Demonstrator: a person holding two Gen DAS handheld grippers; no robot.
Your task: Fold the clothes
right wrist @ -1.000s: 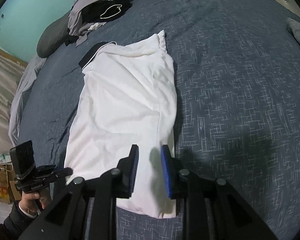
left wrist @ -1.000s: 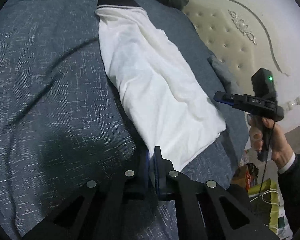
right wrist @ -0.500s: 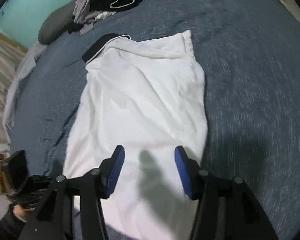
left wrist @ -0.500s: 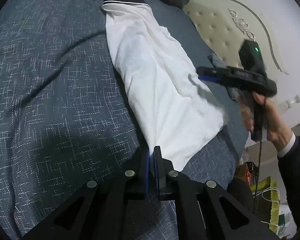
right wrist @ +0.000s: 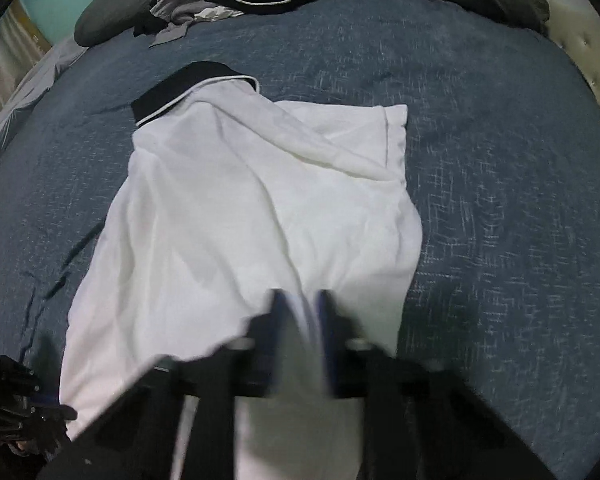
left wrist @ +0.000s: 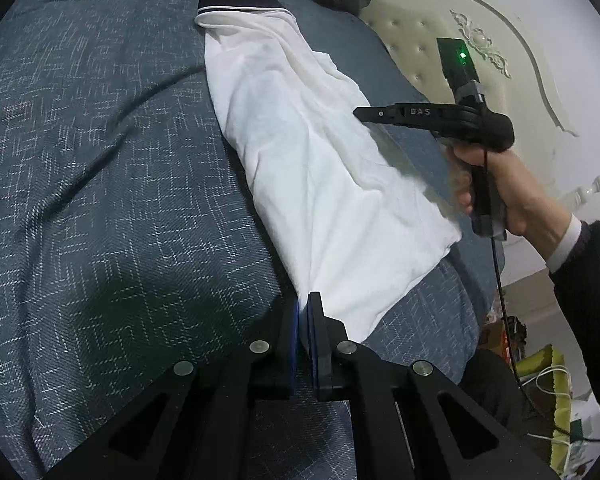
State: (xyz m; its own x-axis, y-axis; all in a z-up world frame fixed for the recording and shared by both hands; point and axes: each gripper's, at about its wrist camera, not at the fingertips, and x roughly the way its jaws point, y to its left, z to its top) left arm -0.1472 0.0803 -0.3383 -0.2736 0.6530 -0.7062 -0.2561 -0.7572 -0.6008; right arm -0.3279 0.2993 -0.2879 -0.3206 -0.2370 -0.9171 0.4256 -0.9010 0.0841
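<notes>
The right gripper (right wrist: 300, 316) has come in over the white shirt (right wrist: 240, 220) in the last second, and its jaws, spread wide half a second ago, now stand much closer together at the lower centre of its own view. The picture there is blurred, so I cannot tell whether they are pinching cloth or only nearing it; pale fabric seems to show between them. In the left wrist view the same tool sits at centre right, its nose over the shirt's right-hand edge.

The left gripper (left wrist: 303, 320) has not shifted: its fingers are clenched together at the bottom centre of its view, right at the shirt's near hem corner, though whether fabric is caught in them is hidden.

The shirt lies lengthwise on the blue bedspread (right wrist: 500, 200), dark collar (right wrist: 172, 88) toward the upper left and a sleeve (right wrist: 364, 136) folded across the upper right of the body. I judge both tools are settling on the hem end, which would suit carrying it up toward the collar.

There is bare bedspread left and right of the shirt. A heap of other clothes (right wrist: 236, 0) lies well apart at the top of the frame, beyond the collar. The bed's edge is close behind the hem.
</notes>
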